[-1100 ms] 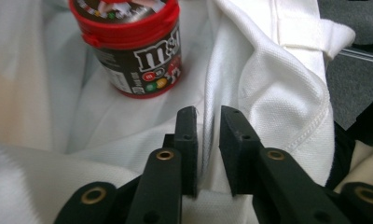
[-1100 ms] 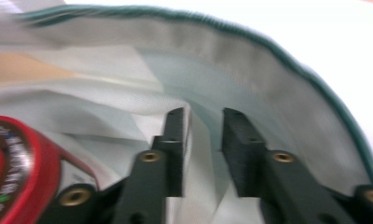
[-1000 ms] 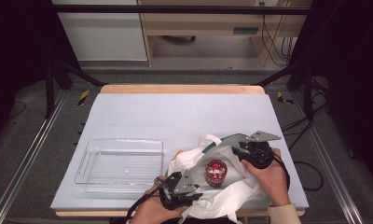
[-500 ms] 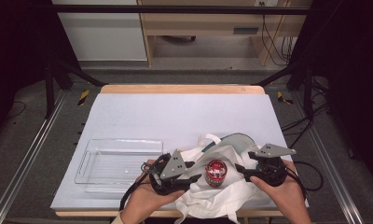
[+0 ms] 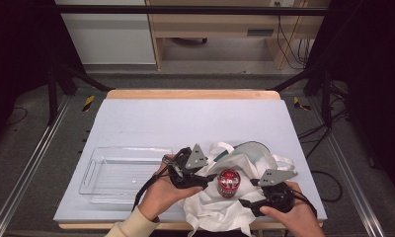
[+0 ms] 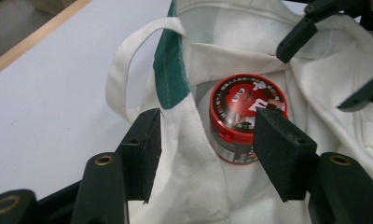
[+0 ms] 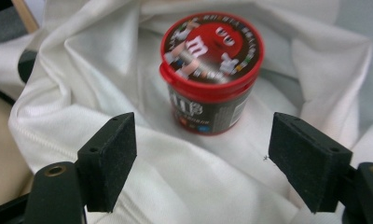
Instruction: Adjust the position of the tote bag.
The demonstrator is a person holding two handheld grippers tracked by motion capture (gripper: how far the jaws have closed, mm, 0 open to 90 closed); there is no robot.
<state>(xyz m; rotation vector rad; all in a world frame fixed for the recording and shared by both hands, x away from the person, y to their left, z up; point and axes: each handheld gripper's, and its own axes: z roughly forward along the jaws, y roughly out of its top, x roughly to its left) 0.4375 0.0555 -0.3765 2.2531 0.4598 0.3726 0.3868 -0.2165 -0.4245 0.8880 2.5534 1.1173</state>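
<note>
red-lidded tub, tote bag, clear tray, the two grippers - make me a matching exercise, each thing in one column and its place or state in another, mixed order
Things:
1. red-lidded tub
2. white tote bag
3. clear tray
4. left gripper
5. right gripper

Places or states:
A. empty, on the table's left part
B. upright on the cloth
C. crumpled at the table's near edge, under the tub
D. jaws open, cloth and the tub's side between them
E. jaws open, the tub beyond them

Pairs: 1-B, 2-C, 3-A, 4-D, 5-E

Red-lidded candy tub [image 5: 228,181] stands upright on a crumpled white tote bag [image 5: 213,207]
</note>
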